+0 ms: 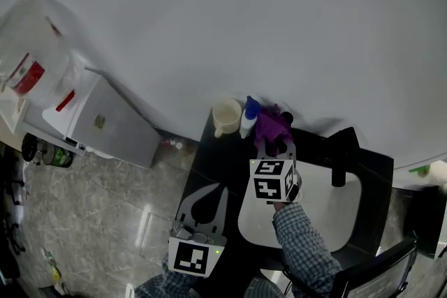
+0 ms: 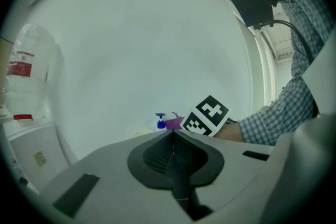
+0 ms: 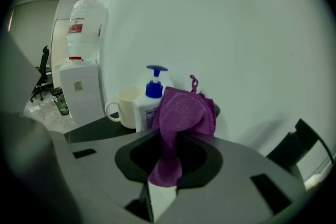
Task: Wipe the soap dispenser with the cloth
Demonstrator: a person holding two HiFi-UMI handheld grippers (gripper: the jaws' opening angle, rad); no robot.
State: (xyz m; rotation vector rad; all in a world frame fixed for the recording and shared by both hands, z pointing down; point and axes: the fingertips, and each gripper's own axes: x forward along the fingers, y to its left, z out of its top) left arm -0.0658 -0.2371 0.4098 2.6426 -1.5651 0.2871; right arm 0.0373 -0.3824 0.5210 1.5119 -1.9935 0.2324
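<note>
Nearest to me, low over the front edge of the dark surface (image 1: 213, 164), the left hand-held gripper (image 1: 209, 195) hangs with its jaws drawn together and nothing between them; its own view shows the tips meeting along one seam (image 2: 173, 136). A checked sleeve (image 1: 302, 244) runs up past the white sink (image 1: 325, 216) to the right hand-held gripper (image 1: 274, 144), which reaches further in toward the wall. Its jaws are closed on a purple cloth (image 3: 184, 113), one end of which is pinched between them and the rest bunched up above the tips (image 3: 170, 144). The cloth (image 1: 271, 123) sits right up against the right side of the soap dispenser (image 1: 249, 118), though I can't tell whether they truly touch. The dispenser, a white bottle with a blue pump (image 3: 149, 99), stands upright at the back of the surface, close to the wall, and a cream mug (image 1: 226, 116) stands just beside it on its left with the handle turned outward (image 3: 123, 107). A black tap (image 1: 340, 158) rises behind the sink, off to the right. Farther left, on the floor, stands a white water cooler (image 1: 98, 118) with a clear bottle (image 1: 35, 52) on top.
</note>
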